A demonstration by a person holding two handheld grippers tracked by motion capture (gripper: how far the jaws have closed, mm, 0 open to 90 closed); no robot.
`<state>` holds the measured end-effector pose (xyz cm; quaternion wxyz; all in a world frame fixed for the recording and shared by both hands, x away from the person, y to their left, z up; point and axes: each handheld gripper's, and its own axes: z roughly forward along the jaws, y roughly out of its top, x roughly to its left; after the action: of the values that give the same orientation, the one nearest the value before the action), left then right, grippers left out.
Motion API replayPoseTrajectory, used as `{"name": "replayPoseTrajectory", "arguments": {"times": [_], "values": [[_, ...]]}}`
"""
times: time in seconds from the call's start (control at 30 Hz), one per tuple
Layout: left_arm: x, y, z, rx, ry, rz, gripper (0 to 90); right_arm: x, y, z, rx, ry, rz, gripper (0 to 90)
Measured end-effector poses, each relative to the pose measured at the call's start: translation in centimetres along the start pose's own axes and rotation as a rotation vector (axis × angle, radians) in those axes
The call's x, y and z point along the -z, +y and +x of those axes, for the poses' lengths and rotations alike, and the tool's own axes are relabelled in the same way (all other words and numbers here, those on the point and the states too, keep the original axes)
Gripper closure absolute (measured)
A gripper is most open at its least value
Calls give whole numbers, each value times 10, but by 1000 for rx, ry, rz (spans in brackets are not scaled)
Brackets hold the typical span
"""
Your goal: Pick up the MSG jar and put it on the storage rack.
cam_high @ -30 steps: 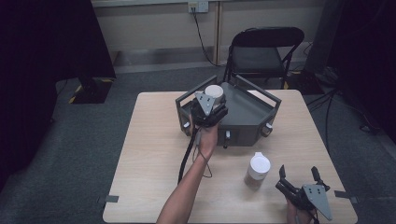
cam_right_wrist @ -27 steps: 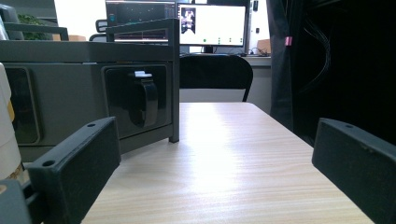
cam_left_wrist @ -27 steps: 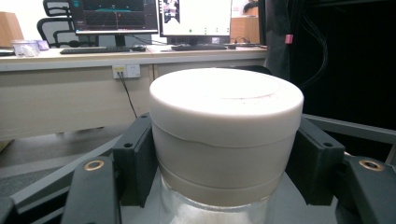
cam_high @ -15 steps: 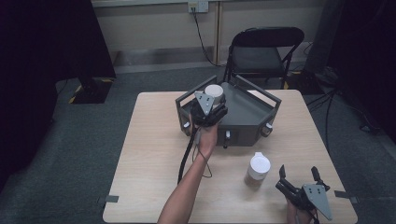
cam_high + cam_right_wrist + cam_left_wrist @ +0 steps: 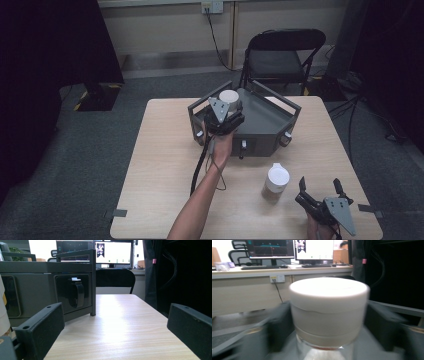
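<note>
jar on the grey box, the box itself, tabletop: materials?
Jar: white lid looks like matte plastic; the body below looks clear, plastic or glass, can't tell.
Grey box: dark grey, matte, flat panels and thin frame bars; painted metal or rigid plastic.
Tabletop: light wood-grain print with sheen, likely laminate.

The far middle of the worktop (image 5: 165, 165) is taken up by a dark grey metal box (image 5: 265, 125), whose raised frame bars close in its top on the sides. A white-capped jar (image 5: 229, 97) is stood on that box at its left end, hemmed by the left gripper (image 5: 223, 117) (its jaws have just been opening). Toward the right front, passage is narrowed by a second white-lidded jar (image 5: 276, 181). Bare wood is left free along the left side and the right edge.
</note>
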<state>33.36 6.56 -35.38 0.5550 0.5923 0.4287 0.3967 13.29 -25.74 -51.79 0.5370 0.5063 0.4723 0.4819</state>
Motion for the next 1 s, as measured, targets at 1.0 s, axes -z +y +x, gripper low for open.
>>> {"name": "replayPoseTrajectory", "arguments": {"times": [1.0], "values": [[4, 4, 17, 55, -52, 3, 0, 0, 1, 0, 0, 3, 4, 3]]}}
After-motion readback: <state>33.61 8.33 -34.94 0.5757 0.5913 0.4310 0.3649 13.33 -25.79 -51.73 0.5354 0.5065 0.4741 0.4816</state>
